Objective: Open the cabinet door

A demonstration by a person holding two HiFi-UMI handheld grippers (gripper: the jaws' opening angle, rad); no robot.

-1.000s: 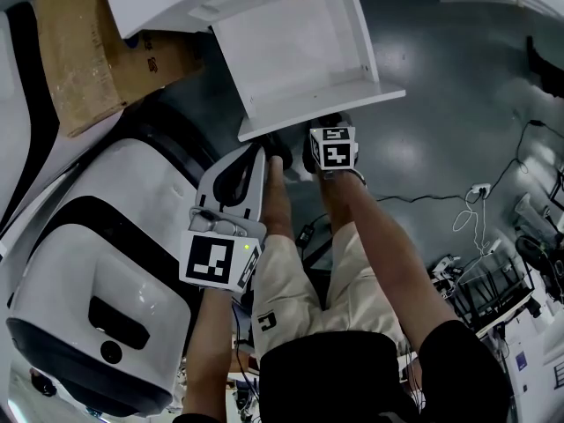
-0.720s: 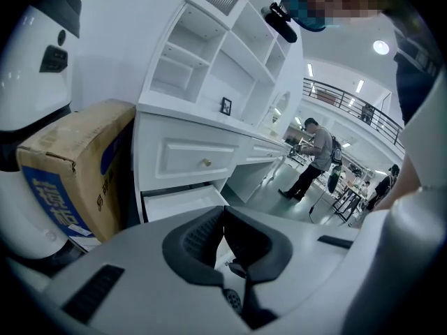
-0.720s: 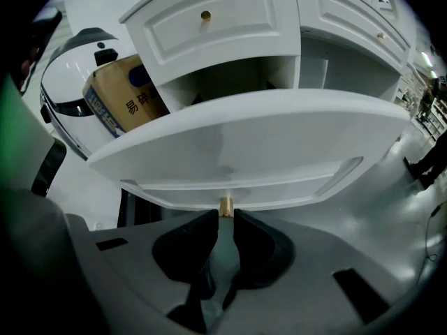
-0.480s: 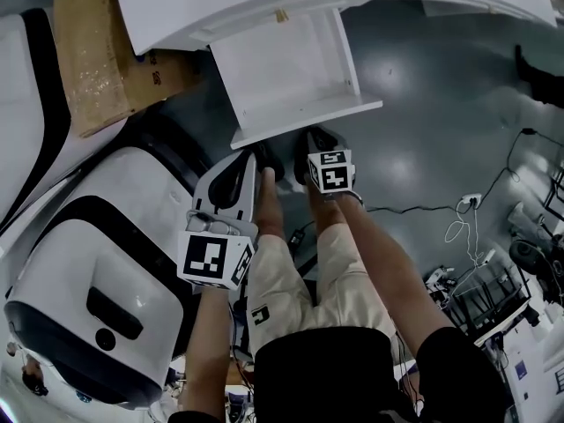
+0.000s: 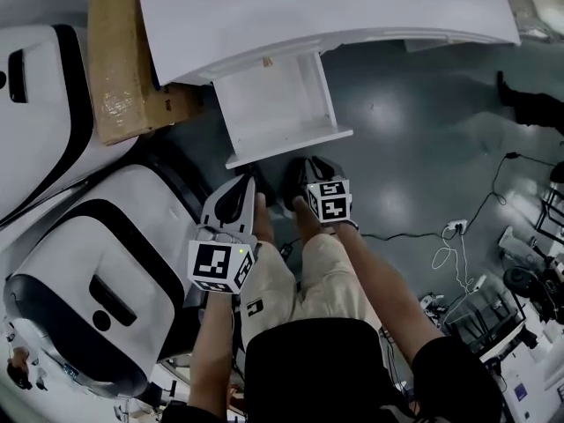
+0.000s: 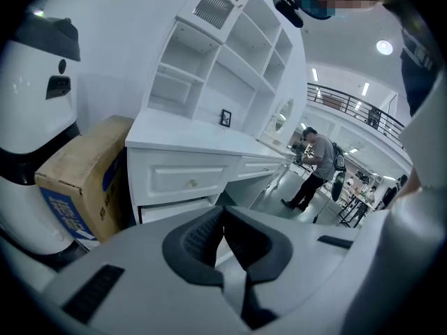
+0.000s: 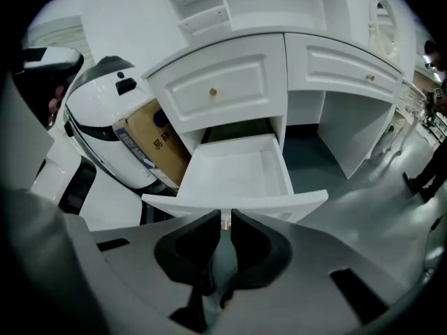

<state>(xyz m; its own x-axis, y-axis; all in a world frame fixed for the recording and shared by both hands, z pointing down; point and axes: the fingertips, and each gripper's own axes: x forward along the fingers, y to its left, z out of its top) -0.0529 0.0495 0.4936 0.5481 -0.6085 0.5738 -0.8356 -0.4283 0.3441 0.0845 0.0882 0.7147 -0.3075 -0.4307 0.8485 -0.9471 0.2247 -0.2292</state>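
Judging by the pulled-out drawer (image 7: 237, 173), opening looks done (nothing obvious left); left gripper (image 6: 223, 212) closed empty, right gripper (image 7: 225, 218) just narrowed to an empty slit.

The drawer (image 5: 275, 104) is white, the cardboard box (image 5: 115, 60) brown.

1. A white drawer (image 5: 278, 104) stands pulled out from under the white tabletop (image 5: 335, 7).
2. A cardboard box (image 5: 115, 60) sits just left of it.
3. Cables (image 5: 455, 227) lie on the grey floor (image 5: 414, 130) at the right.
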